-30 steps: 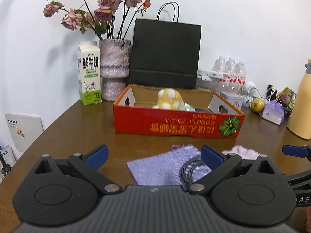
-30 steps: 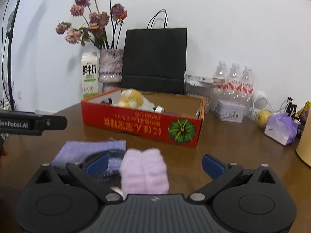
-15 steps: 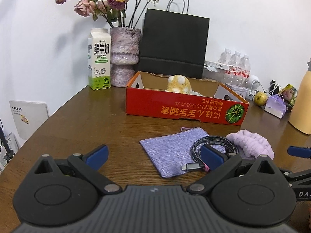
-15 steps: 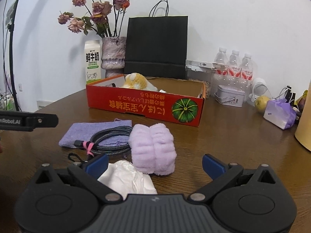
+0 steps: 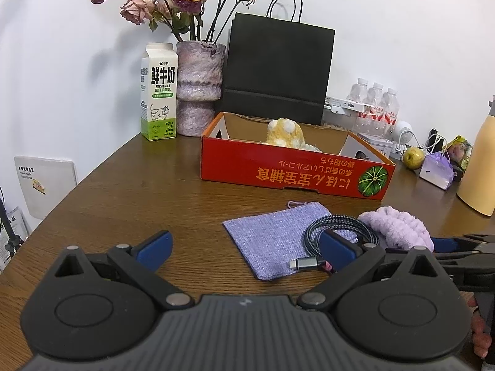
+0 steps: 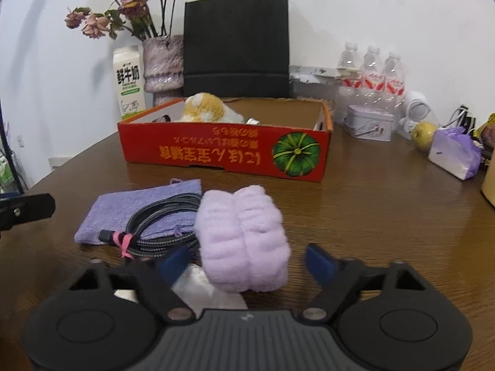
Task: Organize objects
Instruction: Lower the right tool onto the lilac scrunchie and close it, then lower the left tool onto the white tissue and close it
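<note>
The worktop [image 5: 130,191] curves away at its left edge, with bare wood between that edge and the purple pouch [image 5: 272,235]. More bare wood lies right of the fluffy lilac headband [image 6: 244,241] in the right wrist view.

The left gripper [image 5: 244,247] has its fingers spread wide, holding nothing, the pouch lying flat beyond them. The right gripper [image 6: 247,262] is also spread wide with nothing gripped; the near end of the headband sits between its blue fingertips, touching neither as far as can be told.

A coiled braided cable [image 6: 161,225] rests partly on the pouch and touches the headband's left side. Something white and crumpled [image 6: 204,290] lies just under the right gripper (what it is, I cannot tell).

The red box [image 5: 294,173] stands open behind these things and holds a yellow plush toy [image 5: 284,133] near its back left. Behind the box are a milk carton [image 5: 159,92], a vase [image 5: 199,83] of dried roses and a black paper bag [image 5: 278,71]. Water bottles [image 6: 371,74], a small tin [image 6: 369,122] and an apple [image 6: 423,131] crowd the right rear.
</note>
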`<action>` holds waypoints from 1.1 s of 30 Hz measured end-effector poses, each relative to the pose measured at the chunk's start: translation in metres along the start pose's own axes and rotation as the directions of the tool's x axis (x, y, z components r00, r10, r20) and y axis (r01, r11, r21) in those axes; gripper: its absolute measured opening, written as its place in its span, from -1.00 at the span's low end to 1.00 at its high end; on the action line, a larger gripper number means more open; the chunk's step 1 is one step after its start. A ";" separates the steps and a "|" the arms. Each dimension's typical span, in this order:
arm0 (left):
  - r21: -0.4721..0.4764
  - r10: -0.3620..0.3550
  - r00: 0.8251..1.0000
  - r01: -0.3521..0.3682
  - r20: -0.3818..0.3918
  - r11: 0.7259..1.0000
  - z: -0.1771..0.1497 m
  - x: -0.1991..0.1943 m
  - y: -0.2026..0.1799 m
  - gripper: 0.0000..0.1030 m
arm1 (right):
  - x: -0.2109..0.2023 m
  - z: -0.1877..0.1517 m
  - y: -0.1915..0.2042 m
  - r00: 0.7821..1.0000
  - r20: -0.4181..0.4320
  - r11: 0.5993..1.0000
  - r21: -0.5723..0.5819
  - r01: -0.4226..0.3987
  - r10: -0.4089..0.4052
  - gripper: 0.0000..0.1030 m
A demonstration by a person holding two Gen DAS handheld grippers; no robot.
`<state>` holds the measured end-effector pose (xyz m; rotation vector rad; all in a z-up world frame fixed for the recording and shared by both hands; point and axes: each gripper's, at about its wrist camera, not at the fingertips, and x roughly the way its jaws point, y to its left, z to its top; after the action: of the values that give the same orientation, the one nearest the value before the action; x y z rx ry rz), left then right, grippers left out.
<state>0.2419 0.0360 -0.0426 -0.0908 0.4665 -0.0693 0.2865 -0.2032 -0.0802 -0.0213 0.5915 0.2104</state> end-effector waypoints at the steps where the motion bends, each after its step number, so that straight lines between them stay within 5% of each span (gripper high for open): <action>1: 0.000 0.000 1.000 0.000 -0.001 1.000 0.000 0.000 0.000 1.00 | 0.001 0.000 0.000 1.000 -0.004 1.000 0.001 -0.005 0.005 0.18; 3: -0.002 0.000 1.000 0.000 -0.005 1.000 -0.001 0.001 0.000 1.00 | 0.000 0.000 -0.002 1.000 0.002 1.000 0.013 -0.010 0.009 -0.05; 9: -0.015 -0.001 1.000 0.001 -0.012 1.000 -0.001 0.004 0.002 1.00 | -0.012 -0.001 -0.003 0.997 0.070 0.999 0.016 -0.028 0.026 -0.17; 33: 0.020 -0.032 0.996 0.034 -0.086 0.999 -0.009 -0.005 -0.057 1.00 | -0.066 -0.011 -0.030 0.962 0.274 1.000 -0.012 0.013 -0.009 -0.22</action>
<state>0.2307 -0.0211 -0.0427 -0.0742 0.5500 -0.1111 0.2334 -0.2458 -0.0538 -0.0086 0.3129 0.2027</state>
